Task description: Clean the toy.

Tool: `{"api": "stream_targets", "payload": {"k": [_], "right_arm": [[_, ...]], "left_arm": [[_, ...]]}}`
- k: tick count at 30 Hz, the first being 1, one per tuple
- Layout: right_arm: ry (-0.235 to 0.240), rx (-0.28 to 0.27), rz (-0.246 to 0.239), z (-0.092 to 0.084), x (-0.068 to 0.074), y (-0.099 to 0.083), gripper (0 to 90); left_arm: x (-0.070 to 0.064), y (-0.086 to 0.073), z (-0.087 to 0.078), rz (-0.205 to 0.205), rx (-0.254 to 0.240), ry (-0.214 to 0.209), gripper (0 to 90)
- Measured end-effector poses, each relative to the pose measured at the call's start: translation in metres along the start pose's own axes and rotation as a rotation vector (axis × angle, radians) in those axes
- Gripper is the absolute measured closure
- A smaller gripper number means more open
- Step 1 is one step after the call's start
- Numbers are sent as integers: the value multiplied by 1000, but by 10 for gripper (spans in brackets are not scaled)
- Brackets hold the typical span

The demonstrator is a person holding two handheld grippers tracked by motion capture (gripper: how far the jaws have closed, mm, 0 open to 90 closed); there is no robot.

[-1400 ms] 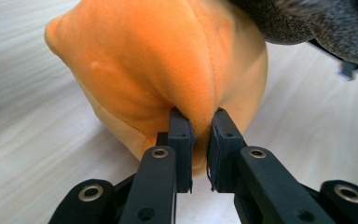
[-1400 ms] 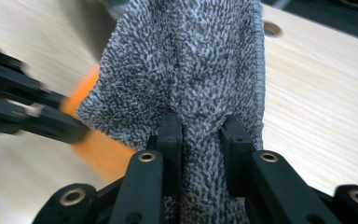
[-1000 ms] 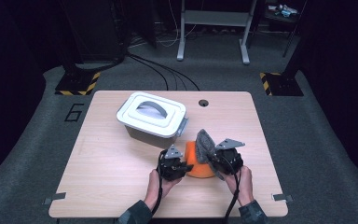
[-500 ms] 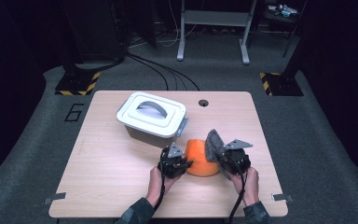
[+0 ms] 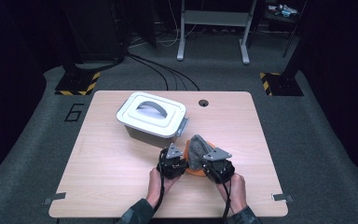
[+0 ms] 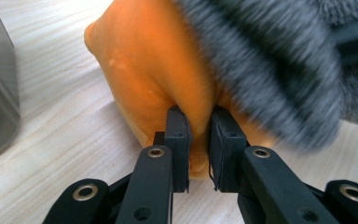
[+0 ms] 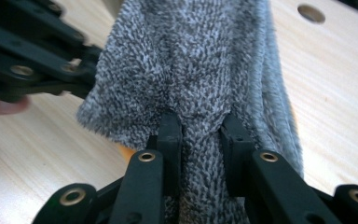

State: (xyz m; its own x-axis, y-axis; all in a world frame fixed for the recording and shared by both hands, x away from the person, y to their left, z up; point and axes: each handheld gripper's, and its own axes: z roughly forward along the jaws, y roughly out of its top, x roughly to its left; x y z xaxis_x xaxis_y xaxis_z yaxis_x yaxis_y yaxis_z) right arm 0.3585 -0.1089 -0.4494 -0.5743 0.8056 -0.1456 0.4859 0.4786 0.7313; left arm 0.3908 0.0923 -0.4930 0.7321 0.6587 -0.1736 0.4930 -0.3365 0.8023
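Left claw [image 6: 199, 135] has just closed on orange cloth [image 6: 158, 70].

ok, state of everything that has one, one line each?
left gripper: shut on orange cloth, jaws just closed
right gripper: shut on grey cloth
grey cloth: lifted, draped over the orange cloth
orange cloth: bunched on the table
storage box: lid on

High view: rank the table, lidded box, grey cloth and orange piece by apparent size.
1. Table
2. Lidded box
3. Grey cloth
4. Orange piece, though it is mostly hidden under the cloth and claws, so its rank against the cloth is unsure.
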Motion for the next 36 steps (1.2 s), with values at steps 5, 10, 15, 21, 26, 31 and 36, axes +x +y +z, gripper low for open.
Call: {"api": "stream_targets", "payload": {"k": [5, 10, 15, 21, 26, 31, 36], "right_arm": [[-38, 30, 81, -4, -30, -13, 740], [-69, 65, 157, 4, -53, -28, 739], [-57, 60, 178, 7, -58, -31, 738], [-52, 21, 156, -6, -57, -22, 738], [3, -42, 59, -22, -23, 1, 737], [11, 25, -46, -2, 10, 14, 738], [28, 32, 10, 2, -6, 2, 742]], "left_arm": [[-4, 2, 1, 25, 4, 4, 790], [-3, 4, 1, 29, 10, 8, 776], [-7, 10, -4, 89, 29, 43, 440], [-7, 10, 0, 113, 51, 33, 667], [-17, 11, 1, 126, 58, 42, 754], [-13, 8, 2, 120, 72, 47, 780], [-13, 7, 3, 120, 62, 34, 787]]}}
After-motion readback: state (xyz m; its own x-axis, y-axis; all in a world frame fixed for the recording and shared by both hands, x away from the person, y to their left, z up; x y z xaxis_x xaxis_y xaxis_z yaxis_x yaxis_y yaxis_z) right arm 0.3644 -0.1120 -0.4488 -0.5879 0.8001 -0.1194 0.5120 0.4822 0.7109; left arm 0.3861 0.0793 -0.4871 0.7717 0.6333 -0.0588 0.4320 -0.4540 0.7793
